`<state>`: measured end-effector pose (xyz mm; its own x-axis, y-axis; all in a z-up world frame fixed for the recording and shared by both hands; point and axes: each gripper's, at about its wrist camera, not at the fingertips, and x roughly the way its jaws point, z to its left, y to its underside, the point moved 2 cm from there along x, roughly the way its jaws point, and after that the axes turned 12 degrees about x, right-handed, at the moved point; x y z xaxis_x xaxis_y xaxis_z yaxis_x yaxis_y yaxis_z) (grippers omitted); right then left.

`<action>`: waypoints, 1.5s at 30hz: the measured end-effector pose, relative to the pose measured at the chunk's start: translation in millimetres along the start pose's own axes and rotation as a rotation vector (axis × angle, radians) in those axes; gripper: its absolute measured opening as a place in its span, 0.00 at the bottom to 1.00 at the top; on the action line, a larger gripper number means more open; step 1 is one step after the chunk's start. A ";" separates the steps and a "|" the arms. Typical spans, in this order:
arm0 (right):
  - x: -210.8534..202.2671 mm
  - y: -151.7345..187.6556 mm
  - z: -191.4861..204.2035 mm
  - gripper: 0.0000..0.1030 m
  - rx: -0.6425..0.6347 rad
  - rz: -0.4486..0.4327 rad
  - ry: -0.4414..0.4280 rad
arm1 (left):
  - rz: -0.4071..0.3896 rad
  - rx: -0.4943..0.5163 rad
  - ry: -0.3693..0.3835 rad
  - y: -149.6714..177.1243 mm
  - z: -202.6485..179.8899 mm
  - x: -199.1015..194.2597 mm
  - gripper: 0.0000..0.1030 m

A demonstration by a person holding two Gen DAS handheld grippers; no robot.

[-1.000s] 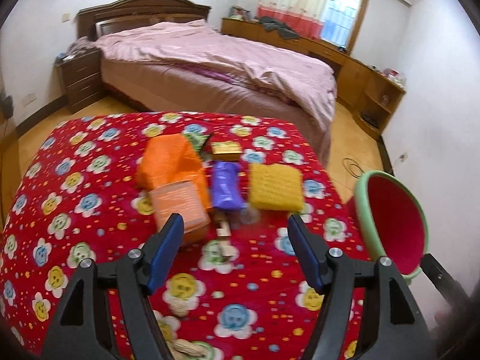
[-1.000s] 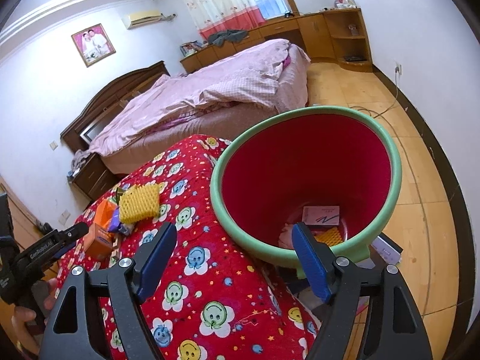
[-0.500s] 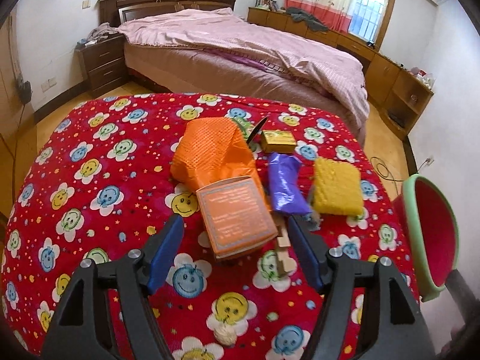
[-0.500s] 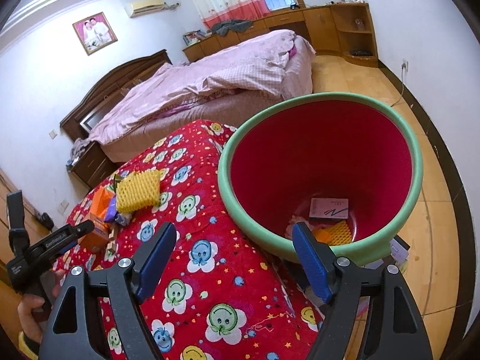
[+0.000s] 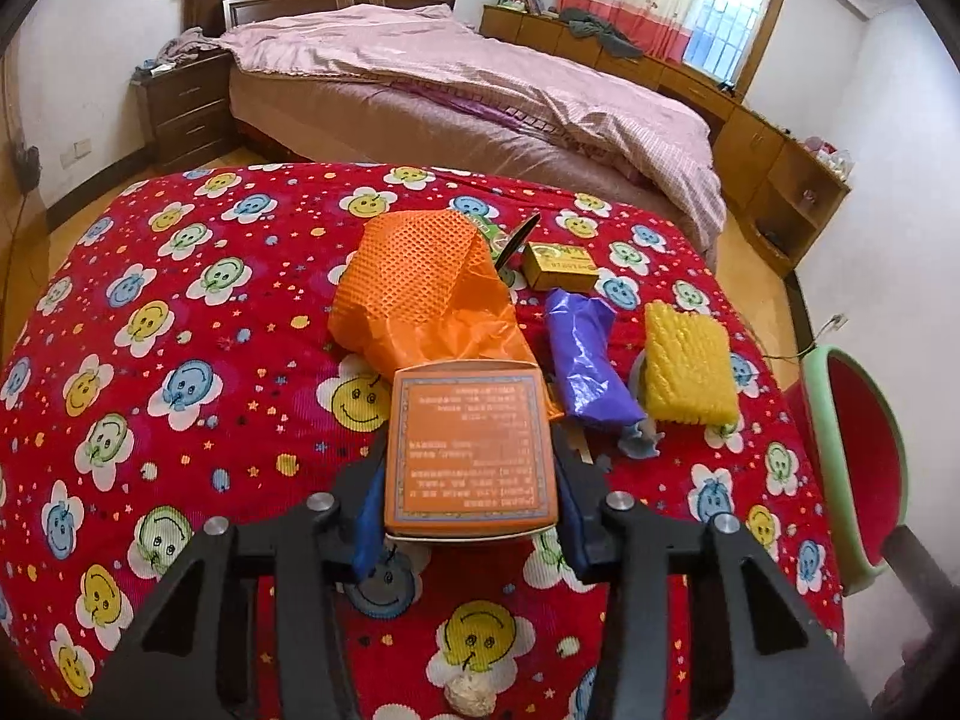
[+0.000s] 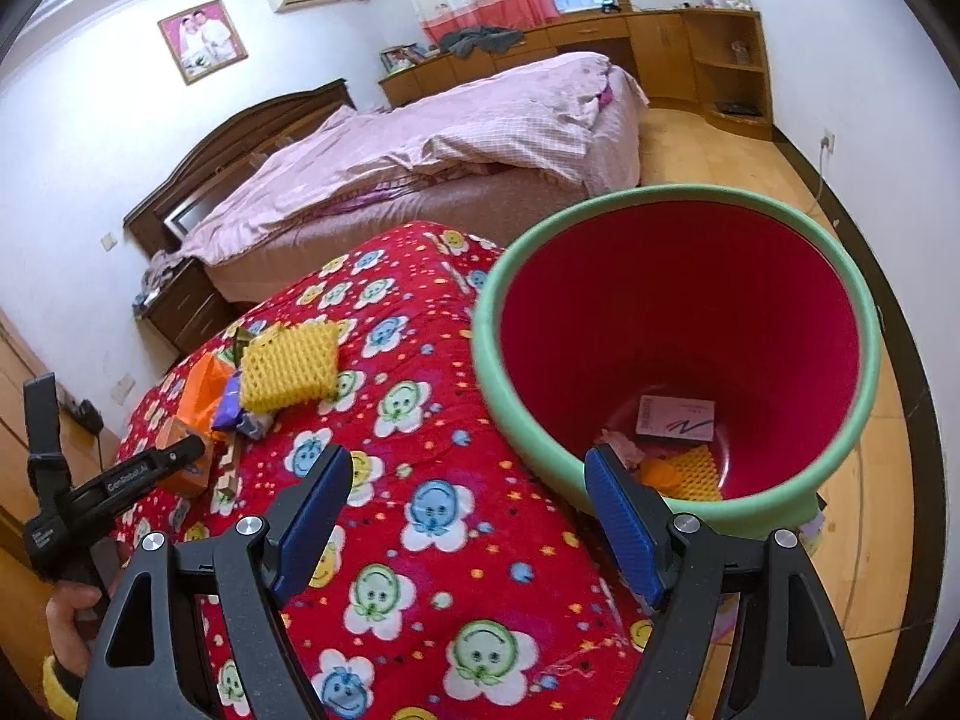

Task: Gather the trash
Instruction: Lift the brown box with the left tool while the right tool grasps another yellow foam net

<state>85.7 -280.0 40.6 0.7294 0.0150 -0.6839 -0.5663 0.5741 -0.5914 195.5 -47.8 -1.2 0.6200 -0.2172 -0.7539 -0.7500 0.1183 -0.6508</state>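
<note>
White lettering on the left tool (image 6: 192, 450) arm reads "GenRobot.AI". The orange box (image 5: 471, 450) carries rows of printed characters, too small to read. A large "N"-like mark shows on the pink-white box (image 6: 675, 419) inside the bin.

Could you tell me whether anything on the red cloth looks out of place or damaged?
Only the expected litter: an orange box between the closing left tool, crumpled orange net, a purple wrapper and yellow foam clustered mid-cloth. The bin tilts toward the cloth. Nothing looks spilled or broken.
</note>
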 end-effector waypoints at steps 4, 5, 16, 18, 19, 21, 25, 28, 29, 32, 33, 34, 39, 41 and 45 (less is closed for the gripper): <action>5.7 1.0 14.7 0.78 -0.037 0.009 -0.006 | -0.030 -0.002 0.010 -2.6 8.3 -12.8 0.45; 8.4 1.4 20.0 0.78 -0.047 0.013 -0.008 | -0.036 -0.001 0.008 -4.0 11.1 -14.9 0.45; 44.4 3.9 66.6 0.78 -0.090 0.070 -0.027 | -0.110 -0.022 -0.139 -23.8 71.5 -26.3 0.45; 53.9 3.3 76.9 0.78 -0.098 0.077 -0.030 | -0.118 -0.048 -0.144 -24.2 83.6 -24.5 0.45; 57.6 2.9 80.8 0.78 -0.101 0.078 -0.030 | -0.122 -0.059 -0.148 -23.4 88.0 -23.3 0.45; 67.8 1.4 89.6 0.78 -0.107 0.084 -0.033 | -0.126 -0.083 -0.156 -21.1 97.6 -19.1 0.45; 90.1 -0.2 106.4 0.78 -0.123 0.103 -0.031 | -0.113 -0.123 -0.145 -11.9 109.6 -7.8 0.45; 107.5 -0.7 118.7 0.78 -0.144 0.118 -0.026 | -0.095 -0.146 -0.114 -7.1 114.6 -2.5 0.45; 111.8 -0.9 121.4 0.78 -0.150 0.120 -0.024 | -0.095 -0.149 -0.107 -6.3 115.0 -2.7 0.45; 126.3 -1.3 130.5 0.78 -0.169 0.128 -0.008 | -0.096 -0.150 -0.100 -3.9 113.7 -3.1 0.45; 130.7 -1.8 132.6 0.78 -0.172 0.132 -0.003 | -0.096 -0.147 -0.097 -3.4 113.2 -2.8 0.45; 135.8 -1.7 134.5 0.78 -0.174 0.138 0.005 | -0.095 -0.145 -0.095 -3.3 112.6 -2.2 0.45; 142.6 -1.0 135.5 0.78 -0.166 0.143 0.015 | -0.089 -0.135 -0.091 -1.6 110.3 1.7 0.45; 140.6 -0.6 134.6 0.67 -0.156 0.134 0.001 | -0.092 -0.131 -0.093 -1.4 110.0 2.2 0.45; 133.1 -1.1 130.9 0.41 -0.140 0.127 -0.019 | -0.095 -0.131 -0.089 -1.2 110.0 2.5 0.45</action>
<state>233.7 -171.5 6.2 0.6554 0.0962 -0.7491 -0.7010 0.4467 -0.5559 223.3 58.1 -12.2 0.7029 -0.1341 -0.6985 -0.7072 -0.0271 -0.7065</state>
